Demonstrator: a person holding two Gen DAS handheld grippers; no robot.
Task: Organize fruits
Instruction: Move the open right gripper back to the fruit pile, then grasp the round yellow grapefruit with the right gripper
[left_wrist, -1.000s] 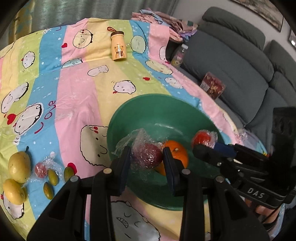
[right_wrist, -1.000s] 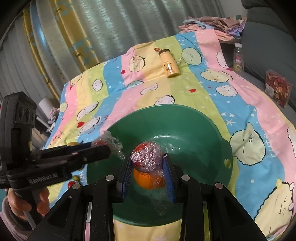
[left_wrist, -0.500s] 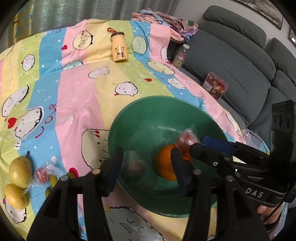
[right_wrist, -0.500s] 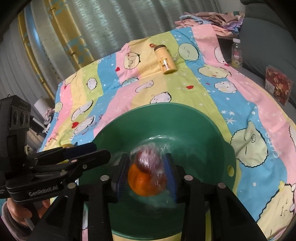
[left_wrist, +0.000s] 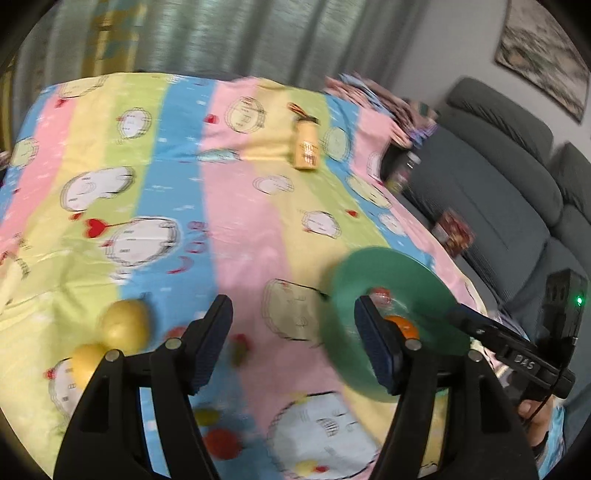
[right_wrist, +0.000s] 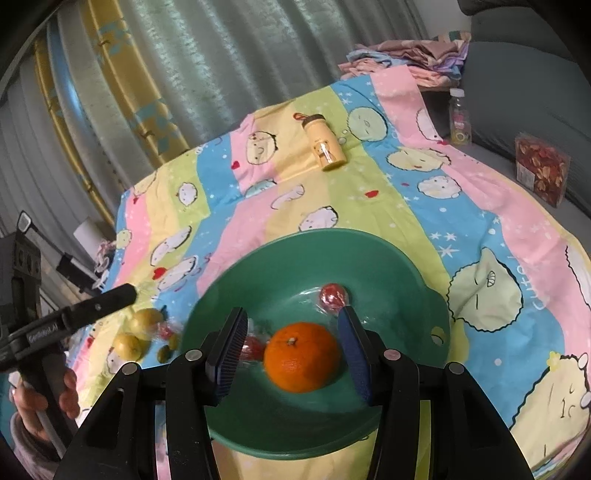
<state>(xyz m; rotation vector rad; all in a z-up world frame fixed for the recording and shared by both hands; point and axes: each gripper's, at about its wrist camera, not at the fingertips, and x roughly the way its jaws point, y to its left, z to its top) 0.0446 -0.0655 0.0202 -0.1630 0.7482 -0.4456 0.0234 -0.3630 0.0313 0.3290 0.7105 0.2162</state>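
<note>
A green bowl (right_wrist: 402, 266) holds an orange (right_wrist: 302, 355) and two red fruits in clear wrap (right_wrist: 333, 295) (right_wrist: 251, 347). My right gripper (right_wrist: 291, 354) is open and empty just above the bowl, its jaws either side of the orange. My left gripper (left_wrist: 295, 339) is open and empty over the cloth left of the bowl (left_wrist: 432, 280). Two yellow pears (left_wrist: 125, 325) (left_wrist: 86, 363), a wrapped red fruit (left_wrist: 177, 332) and small green fruits (left_wrist: 240, 350) lie on the cloth at lower left; the left wrist view is blurred.
A yellow bottle (right_wrist: 325, 147) lies on the striped cartoon cloth (right_wrist: 369, 192) farther back. A grey sofa (left_wrist: 498, 206) with a snack packet (right_wrist: 541, 173) and a small bottle (right_wrist: 458, 122) stands to the right. Folded clothes (right_wrist: 410, 55) are behind. Curtains hang at the back.
Both grippers opened and let their wrapped red fruits fall into the bowl. My left gripper swung left, away from the bowl towards the pears. My right gripper stayed over the bowl.
</note>
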